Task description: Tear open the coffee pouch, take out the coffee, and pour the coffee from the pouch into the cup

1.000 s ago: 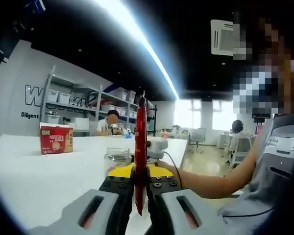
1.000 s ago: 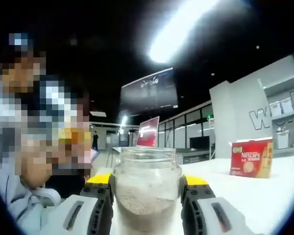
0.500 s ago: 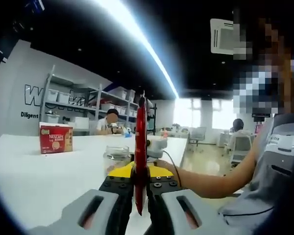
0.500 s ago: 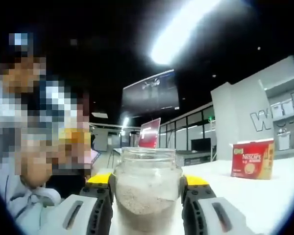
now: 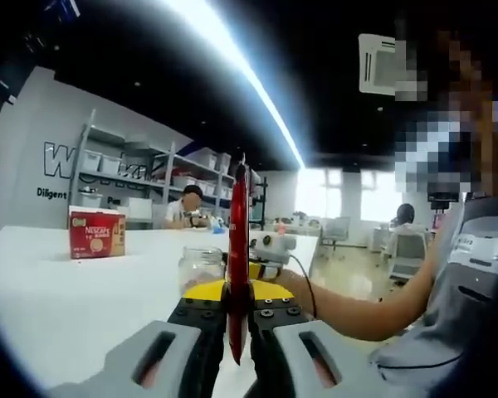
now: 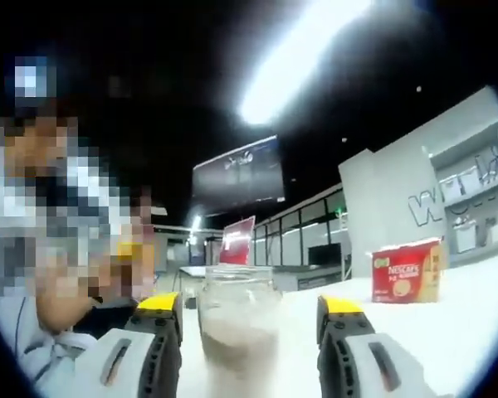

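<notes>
One glass jar (image 6: 237,319) of pale powder stands on the white bench (image 5: 58,290), between the spread jaws of the right gripper (image 6: 249,319), untouched. The left gripper (image 5: 237,311) is clamped on one red coffee pouch (image 5: 237,249), edge-on and upright. One red Nescafe box (image 5: 96,233) sits beyond the jar.

The left gripper (image 5: 238,319) stands clamped with jaws together, while the right gripper (image 6: 251,327) jaws are spread wide.

Both low over the white tabletop (image 5: 58,307), facing opposite ways; shared: clear glass jar (image 6: 236,319) (image 5: 201,267), close at right view's centre, and red Nescafé box (image 5: 96,234) (image 6: 405,271).
</notes>
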Motion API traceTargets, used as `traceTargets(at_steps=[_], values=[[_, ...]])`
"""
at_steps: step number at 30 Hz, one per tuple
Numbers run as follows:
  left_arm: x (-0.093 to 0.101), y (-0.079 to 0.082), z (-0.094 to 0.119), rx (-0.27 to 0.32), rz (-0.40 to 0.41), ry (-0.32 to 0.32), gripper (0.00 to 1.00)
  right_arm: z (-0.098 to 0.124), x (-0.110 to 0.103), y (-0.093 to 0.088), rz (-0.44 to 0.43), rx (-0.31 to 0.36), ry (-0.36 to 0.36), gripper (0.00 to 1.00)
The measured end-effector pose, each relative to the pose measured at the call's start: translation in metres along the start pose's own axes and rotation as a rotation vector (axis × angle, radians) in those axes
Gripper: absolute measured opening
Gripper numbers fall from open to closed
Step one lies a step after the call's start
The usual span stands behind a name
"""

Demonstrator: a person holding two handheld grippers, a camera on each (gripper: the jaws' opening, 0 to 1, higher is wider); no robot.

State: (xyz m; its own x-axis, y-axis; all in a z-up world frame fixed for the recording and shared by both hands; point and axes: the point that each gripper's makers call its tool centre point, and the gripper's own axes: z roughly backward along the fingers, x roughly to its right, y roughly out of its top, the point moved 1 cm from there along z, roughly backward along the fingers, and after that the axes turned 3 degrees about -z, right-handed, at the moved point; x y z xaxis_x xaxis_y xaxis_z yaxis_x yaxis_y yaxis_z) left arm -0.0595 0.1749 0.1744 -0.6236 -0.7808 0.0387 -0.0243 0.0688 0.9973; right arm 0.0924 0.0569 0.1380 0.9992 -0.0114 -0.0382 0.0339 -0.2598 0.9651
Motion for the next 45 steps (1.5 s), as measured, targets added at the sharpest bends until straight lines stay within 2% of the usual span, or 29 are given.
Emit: traceTargets(at_steps=[3,7,8,11,14,16,19,21,22,24,28,31,37,45], values=[[0.001,-0.006,-0.004,-0.006,0.012,-0.011,0.12,0.021,-0.011,0.003,0.000,0.014,-0.030,0.61],[-0.001,-0.013,-0.010,-0.016,0.035,-0.022,0.12,0.034,-0.025,0.004,-0.012,0.024,-0.046,0.52],[0.001,-0.016,-0.016,-0.021,0.050,-0.035,0.12,0.048,-0.040,0.011,-0.050,0.105,-0.061,0.48],[0.007,-0.018,-0.023,-0.019,0.064,-0.059,0.12,0.053,-0.070,0.006,-0.143,0.134,0.018,0.46],[0.015,-0.022,-0.029,-0.015,0.084,-0.101,0.12,0.041,-0.094,0.000,-0.142,0.097,0.078,0.46],[0.024,-0.025,-0.034,-0.009,0.115,-0.148,0.12,0.029,-0.111,0.003,-0.122,0.092,0.120,0.47],[0.032,-0.032,-0.039,-0.024,0.106,-0.187,0.12,0.010,-0.128,0.012,-0.116,0.095,0.164,0.46],[0.038,-0.034,-0.041,-0.027,0.096,-0.222,0.12,-0.003,-0.140,0.023,-0.152,0.115,0.209,0.44],[0.043,-0.035,-0.043,-0.023,0.091,-0.247,0.12,-0.010,-0.146,0.029,-0.203,0.113,0.239,0.36],[0.048,-0.037,-0.045,-0.015,0.091,-0.272,0.12,-0.020,-0.148,0.030,-0.218,0.098,0.241,0.29],[0.057,-0.039,-0.045,-0.013,0.079,-0.310,0.12,-0.037,-0.152,0.023,-0.247,0.050,0.239,0.26],[0.059,-0.041,-0.046,-0.021,0.071,-0.310,0.12,-0.043,-0.158,0.017,-0.259,0.021,0.248,0.20],[0.056,-0.045,-0.048,-0.042,0.056,-0.286,0.12,-0.048,-0.156,0.011,-0.220,-0.018,0.206,0.12],[0.057,-0.045,-0.048,-0.046,0.050,-0.290,0.12,-0.046,-0.157,0.013,-0.230,-0.036,0.238,0.10]])
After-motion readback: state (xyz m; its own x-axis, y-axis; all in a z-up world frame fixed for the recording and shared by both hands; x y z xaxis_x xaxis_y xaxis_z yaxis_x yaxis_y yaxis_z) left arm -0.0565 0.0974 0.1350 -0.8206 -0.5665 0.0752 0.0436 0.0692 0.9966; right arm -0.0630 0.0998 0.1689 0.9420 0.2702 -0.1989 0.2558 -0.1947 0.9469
